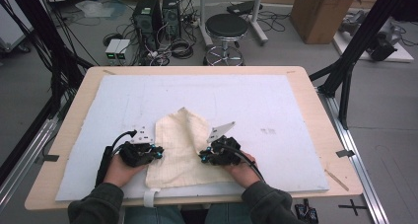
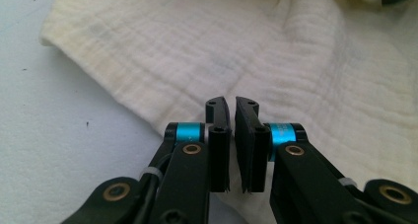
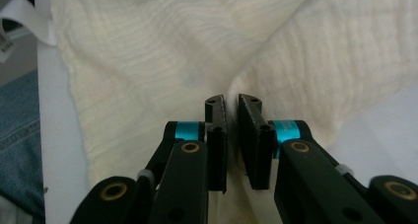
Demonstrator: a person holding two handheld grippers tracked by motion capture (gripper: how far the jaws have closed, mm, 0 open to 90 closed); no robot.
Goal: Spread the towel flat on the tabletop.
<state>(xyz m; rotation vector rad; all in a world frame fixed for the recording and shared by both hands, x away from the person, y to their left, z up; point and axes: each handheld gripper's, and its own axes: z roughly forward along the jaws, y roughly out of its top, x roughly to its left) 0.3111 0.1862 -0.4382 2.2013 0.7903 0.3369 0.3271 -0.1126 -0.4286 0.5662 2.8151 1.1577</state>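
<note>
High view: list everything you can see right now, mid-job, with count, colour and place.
Cloth: one, cream, partly folded, near edge of mat.
Mat: one, pale blue, covers table.
Table: one, light wood.
Stool: one, black, on the floor beyond the table.
Cardboard box: one, brown, far right floor.
Computer towers: two, black, far floor.
Left gripper: black, shut on cloth's left edge.
Right gripper: black, shut on cloth's right edge.

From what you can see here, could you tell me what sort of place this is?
Probably a lab or workshop: computer towers with loose cables on the floor, a cardboard box, and a work table inside a black frame.
</note>
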